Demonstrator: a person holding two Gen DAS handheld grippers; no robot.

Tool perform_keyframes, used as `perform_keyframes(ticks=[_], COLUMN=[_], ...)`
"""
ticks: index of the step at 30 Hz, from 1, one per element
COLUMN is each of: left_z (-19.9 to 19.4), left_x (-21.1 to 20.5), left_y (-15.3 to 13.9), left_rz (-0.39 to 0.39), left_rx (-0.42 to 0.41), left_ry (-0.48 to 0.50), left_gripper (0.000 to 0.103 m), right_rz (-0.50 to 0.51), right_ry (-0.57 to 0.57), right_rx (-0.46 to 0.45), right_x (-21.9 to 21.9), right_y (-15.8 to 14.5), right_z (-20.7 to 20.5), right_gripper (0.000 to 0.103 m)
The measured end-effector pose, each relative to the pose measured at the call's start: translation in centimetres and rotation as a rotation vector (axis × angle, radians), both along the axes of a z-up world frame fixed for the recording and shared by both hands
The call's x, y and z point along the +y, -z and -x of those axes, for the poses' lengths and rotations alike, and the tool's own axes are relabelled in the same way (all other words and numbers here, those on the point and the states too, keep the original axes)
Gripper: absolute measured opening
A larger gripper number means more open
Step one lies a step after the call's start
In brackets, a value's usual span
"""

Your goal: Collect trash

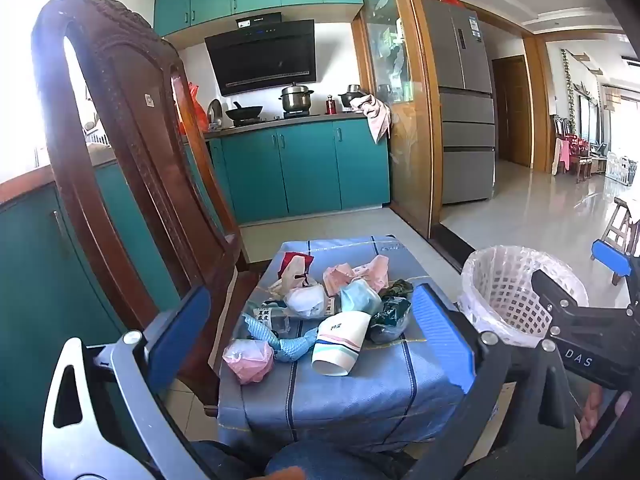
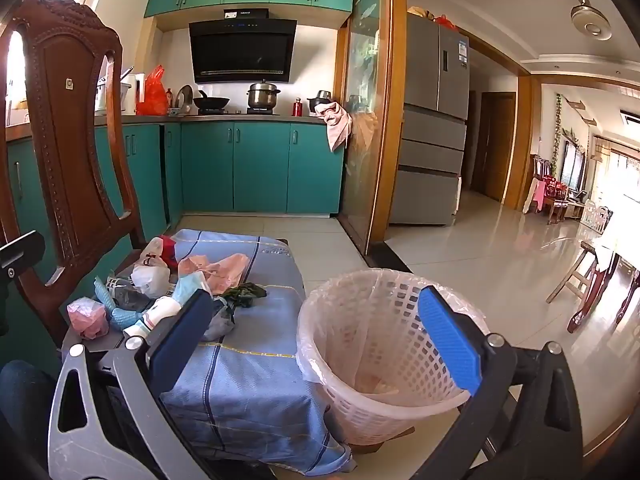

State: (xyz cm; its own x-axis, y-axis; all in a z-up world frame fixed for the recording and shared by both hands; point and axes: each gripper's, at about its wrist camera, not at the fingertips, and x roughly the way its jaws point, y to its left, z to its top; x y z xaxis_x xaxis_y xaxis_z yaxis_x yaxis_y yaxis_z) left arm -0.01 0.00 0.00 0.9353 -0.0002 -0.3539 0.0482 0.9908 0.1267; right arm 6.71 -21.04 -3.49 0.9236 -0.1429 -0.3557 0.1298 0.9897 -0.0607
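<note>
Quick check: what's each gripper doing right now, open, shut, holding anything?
Left gripper: open wide, holding nothing, above the trash pile.
Right gripper: open wide, holding nothing, by the basket.

teal kitchen cabinets [image 2: 260, 168], black range hood [image 2: 242, 50], carved wooden chair [image 1: 132, 128], steel refrigerator [image 2: 434, 120], glossy tiled floor [image 2: 480, 248], daylit.

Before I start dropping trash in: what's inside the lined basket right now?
The basket has a clear plastic liner. At the bottom lies something pale, possibly a scrap or only bunched liner; I cannot tell which. The near wall and the right gripper's blue finger hide part of the bottom.
</note>
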Motion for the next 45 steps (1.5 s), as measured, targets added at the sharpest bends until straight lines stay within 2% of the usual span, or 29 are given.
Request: perform_keyframes(ticks=[45], left_z=[-0.16], left_x=[0.26], left_y=[0.28], left_rz=[0.006], left_rx=[0.016], left_ry=[0.001], left_gripper=[0.101], right_rz=[-0.015], right_ry=[-0.001], right_rx=[-0.001], right_x=[0.09], right_y=[0.03], right_z=[-0.25], right_gripper=[0.100])
